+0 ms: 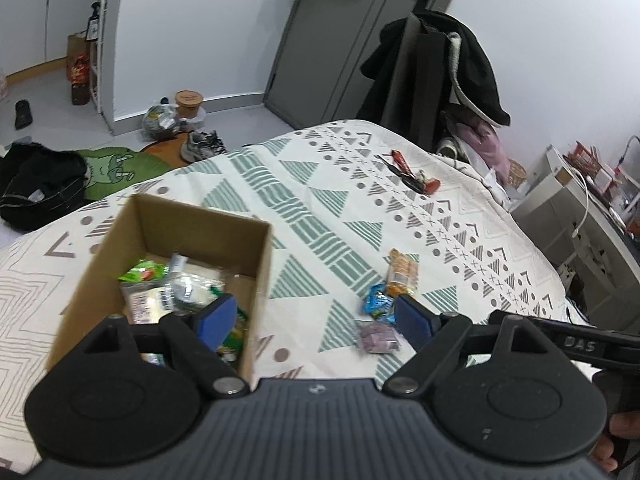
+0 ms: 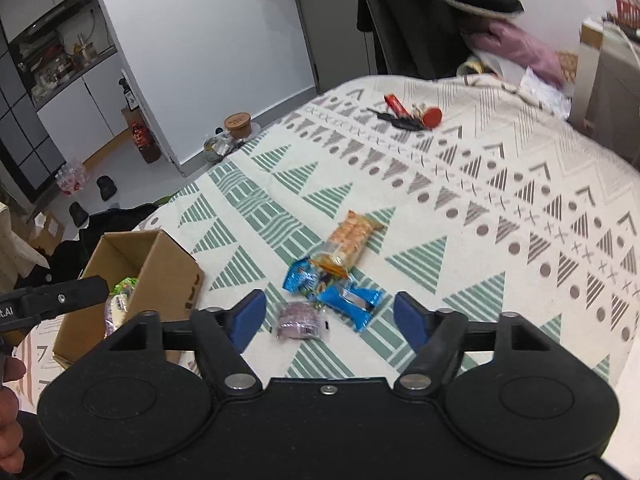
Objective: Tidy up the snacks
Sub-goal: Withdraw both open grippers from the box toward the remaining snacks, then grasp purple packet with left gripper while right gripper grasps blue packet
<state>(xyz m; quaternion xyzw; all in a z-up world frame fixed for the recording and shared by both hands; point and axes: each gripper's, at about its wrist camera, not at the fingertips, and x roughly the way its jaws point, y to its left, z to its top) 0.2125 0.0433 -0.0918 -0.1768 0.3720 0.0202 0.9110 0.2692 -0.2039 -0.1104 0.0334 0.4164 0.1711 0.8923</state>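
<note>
Right claw (image 2: 329,318): jaws apart, empty, above purple packet (image 2: 299,320). Advice: straddle it alone, avoiding blue wrapper (image 2: 350,300); then carry to box (image 2: 170,276).

Even indoor light, soft shadows, fisheye-bent edges, slight blur.

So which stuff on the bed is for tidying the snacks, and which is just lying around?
For the job:
brown cardboard box with snacks inside
orange wrapped biscuit packet
blue foil snack packets
small purple wrapped snack

Just lying about:
red and black bunch of keys
grey trainers on the floor
black coat
</note>
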